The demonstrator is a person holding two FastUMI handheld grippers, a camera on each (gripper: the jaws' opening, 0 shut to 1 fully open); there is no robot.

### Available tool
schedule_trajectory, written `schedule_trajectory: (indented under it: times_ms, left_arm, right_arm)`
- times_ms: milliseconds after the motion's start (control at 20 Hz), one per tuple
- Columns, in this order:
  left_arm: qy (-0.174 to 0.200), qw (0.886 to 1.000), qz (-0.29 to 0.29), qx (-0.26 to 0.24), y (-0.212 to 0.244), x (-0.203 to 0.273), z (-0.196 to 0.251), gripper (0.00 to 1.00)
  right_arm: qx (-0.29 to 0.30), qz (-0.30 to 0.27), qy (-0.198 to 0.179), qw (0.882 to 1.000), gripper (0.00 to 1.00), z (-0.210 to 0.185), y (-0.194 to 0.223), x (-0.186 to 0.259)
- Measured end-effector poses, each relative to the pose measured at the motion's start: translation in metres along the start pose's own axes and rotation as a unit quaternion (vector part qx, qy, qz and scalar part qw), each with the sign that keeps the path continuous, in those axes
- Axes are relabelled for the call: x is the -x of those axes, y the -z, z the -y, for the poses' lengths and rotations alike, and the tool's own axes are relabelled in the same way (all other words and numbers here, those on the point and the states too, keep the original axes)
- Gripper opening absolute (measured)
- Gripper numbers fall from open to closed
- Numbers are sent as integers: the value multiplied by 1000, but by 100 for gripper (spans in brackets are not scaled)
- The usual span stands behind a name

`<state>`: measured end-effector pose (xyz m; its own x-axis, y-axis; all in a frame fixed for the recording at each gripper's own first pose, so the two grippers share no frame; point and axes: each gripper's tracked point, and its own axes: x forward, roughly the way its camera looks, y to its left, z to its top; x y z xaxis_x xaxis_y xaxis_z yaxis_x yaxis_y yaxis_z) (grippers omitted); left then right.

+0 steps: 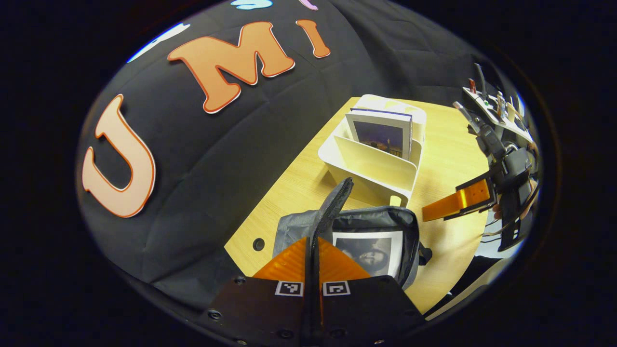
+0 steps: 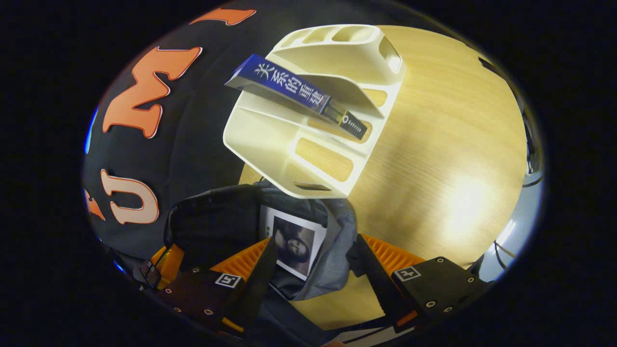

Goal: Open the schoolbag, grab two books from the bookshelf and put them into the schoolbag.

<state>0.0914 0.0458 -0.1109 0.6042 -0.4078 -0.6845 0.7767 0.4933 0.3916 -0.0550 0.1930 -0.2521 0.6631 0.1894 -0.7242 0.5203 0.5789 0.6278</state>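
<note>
Holding up the schoolbag's flap with the left gripper, fingers pinched together on the thin fabric edge rising just ahead of the tips. Keeping the schoolbag mouth open directly below and ahead, one book already lying flat inside (pale-bordered cover facing up). Hovering with the right gripper just above that open bag, fingers spread wide and gripping nothing; the same book showing between them. Standing beyond the bag, farther ahead of both grippers, the bookshelf on the table, with the second book leaning upright in a slot, spine uppermost. In the left gripper view, showing that book cover-on in the bookshelf, the right gripper off to the side.

Handling, as a judgement: book likely stiff, moderately light, with a smooth and possibly slippery cover; best taken across the spine near the exposed upper end. Bag fabric soft and limp, likely sagging shut if released.
</note>
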Motion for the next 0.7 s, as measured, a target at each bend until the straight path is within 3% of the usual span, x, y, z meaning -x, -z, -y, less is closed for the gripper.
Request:
schedule_trajectory:
  times_ms: [200, 350, 700]
  left_arm:
    - [1, 1000, 7, 10, 6, -1, 6, 0]
    - [8, 999, 10, 30, 8, -1, 17, 1]
    - [8, 996, 13, 86, 11, 2, 8, 1]
  right_arm:
    - [88, 26, 65, 994, 99, 22, -39, 44]
    - [194, 57, 117, 972, 99, 19, -73, 73]
    - [342, 68, 137, 927, 99, -56, -136, 105]
